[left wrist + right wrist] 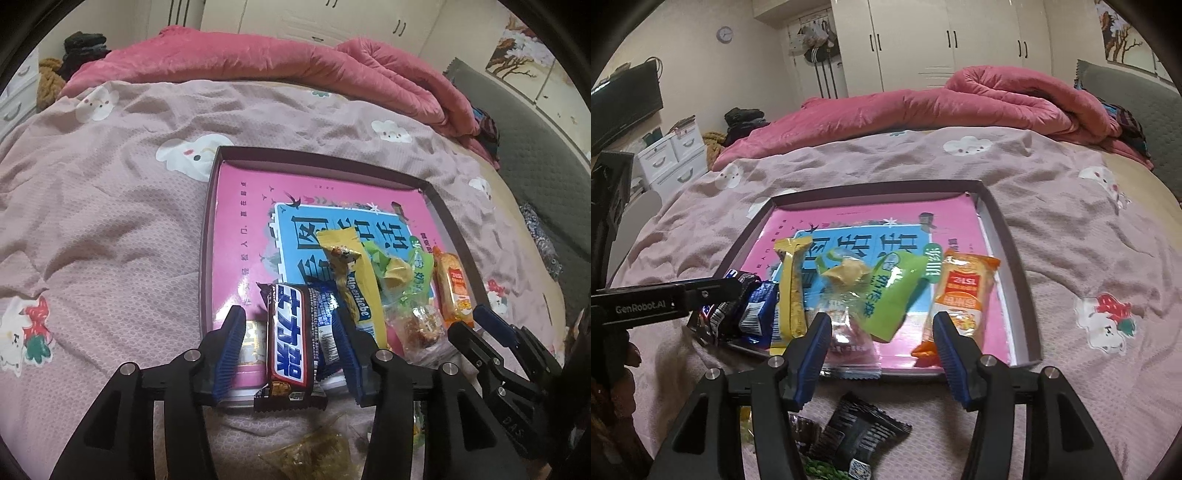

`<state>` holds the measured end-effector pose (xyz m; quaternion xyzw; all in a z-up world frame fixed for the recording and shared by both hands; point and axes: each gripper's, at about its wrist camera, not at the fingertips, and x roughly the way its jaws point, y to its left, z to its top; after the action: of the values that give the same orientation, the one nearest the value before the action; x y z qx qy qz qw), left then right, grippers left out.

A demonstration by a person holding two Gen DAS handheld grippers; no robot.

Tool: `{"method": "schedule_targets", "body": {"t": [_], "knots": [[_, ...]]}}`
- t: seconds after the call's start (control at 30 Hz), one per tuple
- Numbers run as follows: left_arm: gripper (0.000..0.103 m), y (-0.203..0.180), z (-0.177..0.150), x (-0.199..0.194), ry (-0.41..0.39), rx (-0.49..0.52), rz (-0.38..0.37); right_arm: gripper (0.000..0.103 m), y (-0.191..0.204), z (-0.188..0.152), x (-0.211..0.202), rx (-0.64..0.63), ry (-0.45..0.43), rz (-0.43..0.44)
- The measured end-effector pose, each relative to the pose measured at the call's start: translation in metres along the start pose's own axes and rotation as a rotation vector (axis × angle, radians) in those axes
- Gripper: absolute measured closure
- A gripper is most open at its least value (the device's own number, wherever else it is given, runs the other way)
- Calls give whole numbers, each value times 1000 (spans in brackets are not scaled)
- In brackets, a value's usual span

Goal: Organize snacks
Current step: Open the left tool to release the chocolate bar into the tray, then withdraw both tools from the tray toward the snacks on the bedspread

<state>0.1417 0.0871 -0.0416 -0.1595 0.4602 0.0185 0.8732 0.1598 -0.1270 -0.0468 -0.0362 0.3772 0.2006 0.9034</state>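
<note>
A shallow dark-rimmed tray (317,155) with a pink printed floor lies on the bed. My left gripper (288,314) is open. A brown chocolate bar (288,343) lies between its blue pads across the tray's near rim, with a gap at the left pad. A blue packet (327,321) leans beside the bar. Further right in the tray are a yellow stick pack (792,291), a green packet (897,295), a clear candy packet (849,343) and an orange packet (964,291). My right gripper (882,325) is open above the near rim, pads apart from the packets.
Loose snacks lie on the pink bedspread in front of the tray: a black packet (860,432) and a brownish bag (314,454). A rolled pink quilt (960,103) lies behind the tray, with a grey headboard (1126,96) at the right and white drawers (676,155) at the left.
</note>
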Motion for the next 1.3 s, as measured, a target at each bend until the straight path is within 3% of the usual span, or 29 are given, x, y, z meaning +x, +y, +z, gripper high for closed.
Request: {"method": "schedule_targets", "body": {"t": [0.5, 0.63, 1.3], "knots": [[45, -8, 0, -28, -45, 14, 4, 41, -13, -1, -24, 40, -39, -29], [39, -9, -1, -37, -60, 17, 28, 39, -13, 0, -31, 52, -50, -27], [38, -20, -10, -78, -112, 44, 41, 34, -23, -1, -71, 96, -111, -38]]}}
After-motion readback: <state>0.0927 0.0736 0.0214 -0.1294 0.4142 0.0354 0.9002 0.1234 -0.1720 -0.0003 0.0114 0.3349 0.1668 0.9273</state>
